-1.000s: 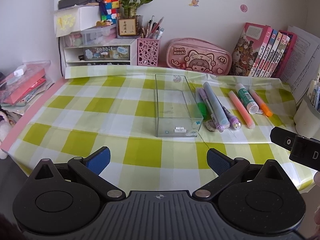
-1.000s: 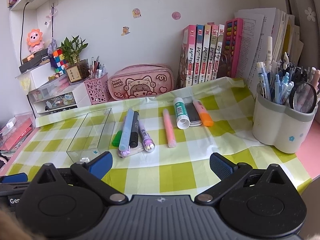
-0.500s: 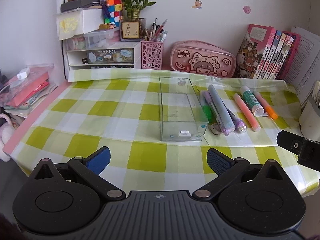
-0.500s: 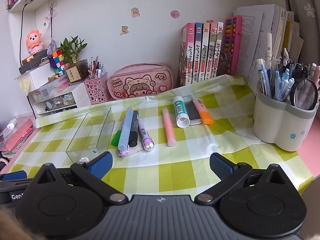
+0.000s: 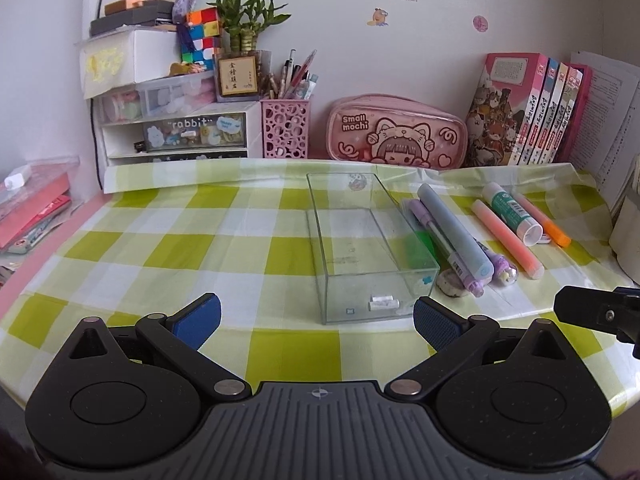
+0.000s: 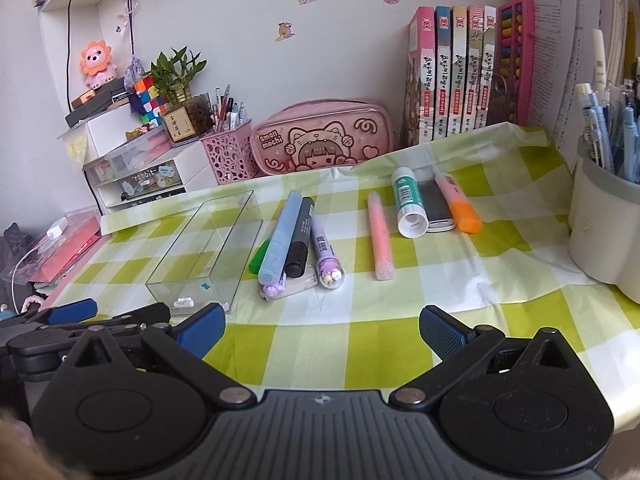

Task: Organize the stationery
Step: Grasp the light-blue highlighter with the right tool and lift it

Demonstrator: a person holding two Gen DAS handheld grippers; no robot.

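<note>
The clear box [image 5: 362,248] is lying empty mid-cloth with the pens [image 6: 298,240] bunched just beside its right wall, so the right gripper [image 6: 320,326], jaws apart like the left gripper's [image 5: 316,318], is probably best taking the outermost purple pen [image 6: 326,258] first, open cloth lying nearer.

The green marker [image 6: 260,255] lies mostly hidden under the blue marker [image 6: 280,236] — the grey pen cup [image 6: 600,232] is cut off by the right wrist view's edge.
</note>
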